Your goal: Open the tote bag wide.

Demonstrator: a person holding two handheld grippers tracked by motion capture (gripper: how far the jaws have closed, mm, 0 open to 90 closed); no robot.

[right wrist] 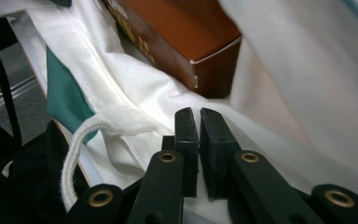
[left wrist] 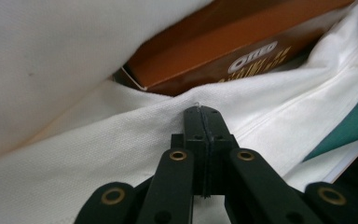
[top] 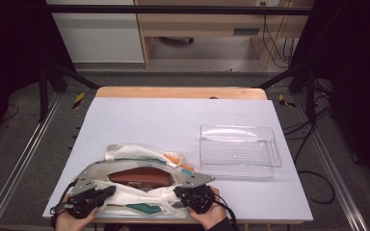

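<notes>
From the high view, a white cloth bag [top: 139, 185] with teal and orange patches lies at the near edge of the white table [top: 173, 120], its mouth held apart by the left gripper [top: 107, 191] and the right gripper [top: 179, 191]. A brown box [top: 142, 177] lies inside the opening. A clear plastic tray [top: 238, 150] sits near the bag, to its right and a little farther back.

In the left gripper view, the left gripper [left wrist: 204, 110] has its jaws pressed together on a fold of the white cloth bag [left wrist: 121, 140] at its rim; the brown box [left wrist: 223, 46] (printed lettering, too blurred to read) lies just beyond.

In the right gripper view, the right gripper [right wrist: 199, 113] shows a narrow gap between its jaws, resting against the bag's cloth [right wrist: 135, 93]; whether any cloth is caught between them I cannot tell. The box's corner [right wrist: 186, 42] sits just ahead, and a white drawstring cord [right wrist: 77, 154] loops at the left.
</notes>
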